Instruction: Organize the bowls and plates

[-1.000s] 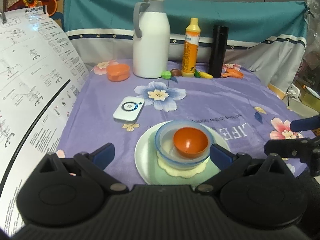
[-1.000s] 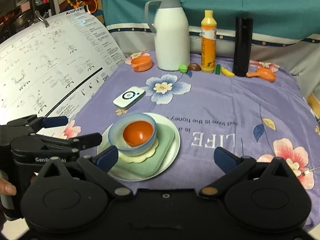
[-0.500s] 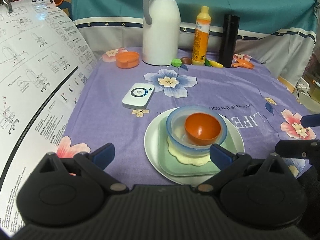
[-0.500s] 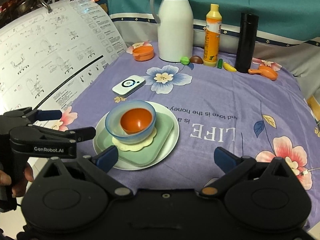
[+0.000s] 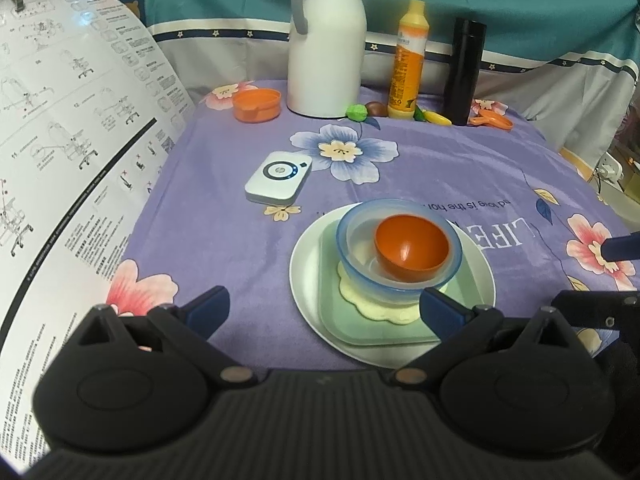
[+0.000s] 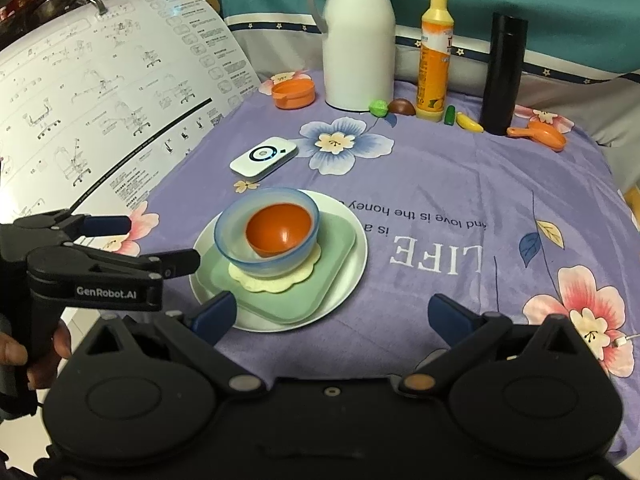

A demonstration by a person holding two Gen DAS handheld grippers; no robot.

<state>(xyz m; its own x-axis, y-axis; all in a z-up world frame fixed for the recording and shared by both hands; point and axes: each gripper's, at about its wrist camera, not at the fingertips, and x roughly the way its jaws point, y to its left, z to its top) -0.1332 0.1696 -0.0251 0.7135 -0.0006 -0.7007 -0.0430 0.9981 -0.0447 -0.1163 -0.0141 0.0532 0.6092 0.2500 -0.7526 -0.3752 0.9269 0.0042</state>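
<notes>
The orange bowl (image 6: 279,230) is sitting inside the blue bowl (image 6: 266,232), which is standing on a cream doily, a green square plate (image 6: 304,280) and a white round plate (image 6: 344,264), near the front of the bench (image 6: 460,184). The left tool (image 5: 324,308) is staying wide open and empty at 6 o'clock from the stack. The right tool (image 6: 332,316) is also open, holding nothing.

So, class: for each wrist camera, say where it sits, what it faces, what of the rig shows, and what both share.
Left wrist: on the left claw, facing the orange bowl; right claw tips at right edge.
Right wrist: on the right claw, right of the stack; left claw at left.
Shared: white round plate, white jug.
</notes>
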